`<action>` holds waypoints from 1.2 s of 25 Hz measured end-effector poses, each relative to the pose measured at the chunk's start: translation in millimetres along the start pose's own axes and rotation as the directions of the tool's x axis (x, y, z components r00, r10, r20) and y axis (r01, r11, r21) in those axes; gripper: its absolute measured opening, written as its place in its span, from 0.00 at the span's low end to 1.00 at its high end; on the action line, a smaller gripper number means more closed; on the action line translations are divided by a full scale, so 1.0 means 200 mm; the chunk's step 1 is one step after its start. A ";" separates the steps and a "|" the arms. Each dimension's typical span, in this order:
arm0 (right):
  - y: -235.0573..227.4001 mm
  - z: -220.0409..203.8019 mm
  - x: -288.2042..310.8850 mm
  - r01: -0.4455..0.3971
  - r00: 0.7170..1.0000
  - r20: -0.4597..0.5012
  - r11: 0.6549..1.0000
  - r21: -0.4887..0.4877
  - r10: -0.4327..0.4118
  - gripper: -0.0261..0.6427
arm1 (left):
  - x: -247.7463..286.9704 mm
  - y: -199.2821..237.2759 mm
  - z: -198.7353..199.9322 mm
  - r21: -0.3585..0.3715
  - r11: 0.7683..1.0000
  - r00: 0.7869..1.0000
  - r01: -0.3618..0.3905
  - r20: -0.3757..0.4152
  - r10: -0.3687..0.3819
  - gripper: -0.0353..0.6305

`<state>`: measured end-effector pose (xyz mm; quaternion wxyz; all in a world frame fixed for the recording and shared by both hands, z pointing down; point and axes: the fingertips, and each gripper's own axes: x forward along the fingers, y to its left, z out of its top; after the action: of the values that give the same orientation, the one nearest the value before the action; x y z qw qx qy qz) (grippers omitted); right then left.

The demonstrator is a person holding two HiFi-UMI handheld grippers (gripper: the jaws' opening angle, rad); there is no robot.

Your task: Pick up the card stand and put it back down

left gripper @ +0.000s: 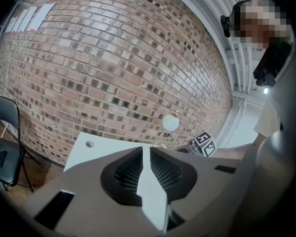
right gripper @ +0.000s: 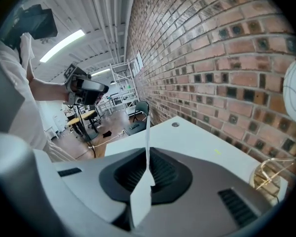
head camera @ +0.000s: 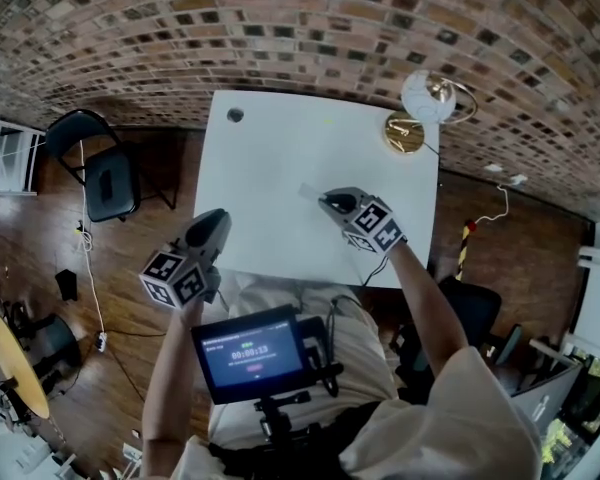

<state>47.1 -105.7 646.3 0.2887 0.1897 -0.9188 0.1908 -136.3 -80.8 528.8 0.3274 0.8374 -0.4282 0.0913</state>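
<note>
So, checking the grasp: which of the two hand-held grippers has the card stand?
The right hand-held gripper, over the table: a thin card stand sits edge-on between its shut jaws. The left hand-held gripper has nothing between its jaws.

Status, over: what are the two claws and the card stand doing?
Right gripper shut on card stand, over the table. Left gripper slightly open, empty, by the near corner. Nothing in the way.

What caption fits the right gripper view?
The right gripper pinches a card stand over a white table by a brick wall.
</note>
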 end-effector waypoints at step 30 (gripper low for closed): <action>-0.04 -0.54 0.54 -0.060 0.977 -0.203 0.998 0.002 0.059 0.08 | -0.09 0.07 -0.12 -0.033 0.998 0.999 -0.049 -0.020 0.048 0.12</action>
<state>18.0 -89.4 796.2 0.3754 0.1410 -0.8903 0.2157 -155.2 -59.5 544.8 0.3430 0.8203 -0.4466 0.1000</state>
